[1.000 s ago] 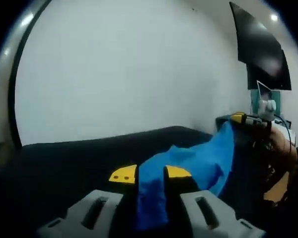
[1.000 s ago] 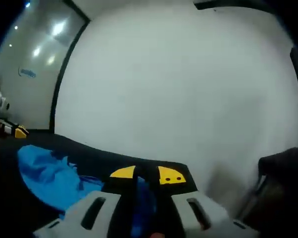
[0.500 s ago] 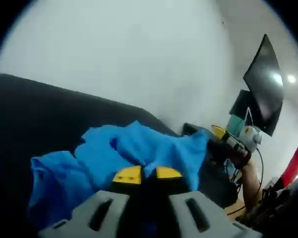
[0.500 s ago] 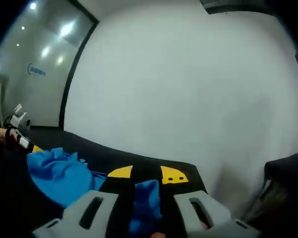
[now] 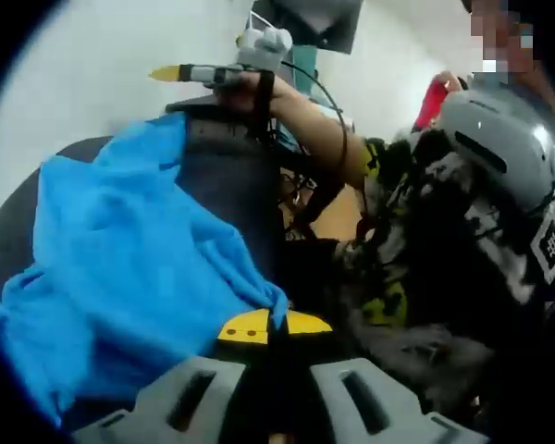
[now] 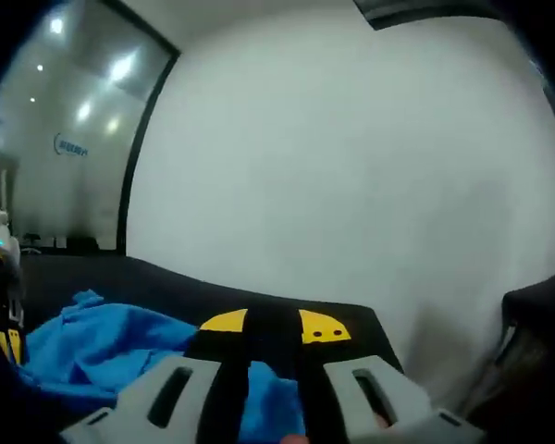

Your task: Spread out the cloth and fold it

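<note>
In the left gripper view, our left gripper (image 5: 270,326) has its jaws pressed together on an edge of the blue cloth (image 5: 120,277), the yellow tips meeting with cloth pinched at the seam. From there the cloth runs away from the jaws in a broad, rumpled sheet, up to the right gripper (image 5: 190,73), which shows at the top of this view with a yellow tip pointing sideways. A hand (image 5: 250,88) holds that gripper, and a bare forearm runs back from it to a person in dark patterned clothing. Under the cloth lies the dark desk (image 5: 227,176), which shows beside the sheet. Behind it all stands a white wall (image 5: 83,55).

In the right gripper view, our right gripper (image 6: 264,326) also has its jaws drawn together, with blue cloth (image 6: 111,342) caught low between the grey fingers (image 6: 171,393). The cloth spreads from the jaws in soft folds over the dark desk (image 6: 213,291). At the far edge of that cloth we see the left gripper (image 6: 0,277), with a pale knob on top. Beyond the desk are a white wall (image 6: 351,166) and a glass panel (image 6: 65,120) reflecting ceiling lights.
</note>
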`<state>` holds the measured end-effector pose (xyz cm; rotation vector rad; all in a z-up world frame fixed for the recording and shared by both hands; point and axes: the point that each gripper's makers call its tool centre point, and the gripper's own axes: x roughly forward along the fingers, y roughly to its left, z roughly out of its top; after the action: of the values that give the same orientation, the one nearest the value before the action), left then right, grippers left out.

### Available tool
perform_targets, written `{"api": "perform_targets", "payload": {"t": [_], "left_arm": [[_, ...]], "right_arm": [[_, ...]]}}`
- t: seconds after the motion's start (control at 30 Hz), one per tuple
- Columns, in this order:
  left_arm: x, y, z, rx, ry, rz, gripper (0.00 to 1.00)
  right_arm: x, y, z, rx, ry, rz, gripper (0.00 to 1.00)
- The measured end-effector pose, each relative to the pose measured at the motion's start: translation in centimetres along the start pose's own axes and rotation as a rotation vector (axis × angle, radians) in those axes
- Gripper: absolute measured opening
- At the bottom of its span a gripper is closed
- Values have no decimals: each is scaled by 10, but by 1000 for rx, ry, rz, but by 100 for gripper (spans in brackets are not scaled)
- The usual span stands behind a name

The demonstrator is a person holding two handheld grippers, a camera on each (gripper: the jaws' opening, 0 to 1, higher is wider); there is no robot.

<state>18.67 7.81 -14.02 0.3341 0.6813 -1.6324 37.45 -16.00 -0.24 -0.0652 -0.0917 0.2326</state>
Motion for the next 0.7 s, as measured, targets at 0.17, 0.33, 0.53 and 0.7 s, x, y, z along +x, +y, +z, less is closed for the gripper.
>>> {"api": "perform_targets", "payload": {"t": [0.17, 0.33, 0.53, 0.7], "left_arm": [[-55, -40, -5, -64, 8, -206, 3], [-132, 0, 1, -127, -215, 35, 2], [-156, 14, 4, -36, -398, 183, 5], [-101, -11, -5, -21, -275, 97, 5]], "right_arm": [[-11, -11, 3, -13, 1, -9, 16], [-23, -36, 9, 36, -30, -70, 16], [-9, 13, -2, 50, 10, 111, 17], [-22, 141, -22, 8, 86, 523, 33]]}}
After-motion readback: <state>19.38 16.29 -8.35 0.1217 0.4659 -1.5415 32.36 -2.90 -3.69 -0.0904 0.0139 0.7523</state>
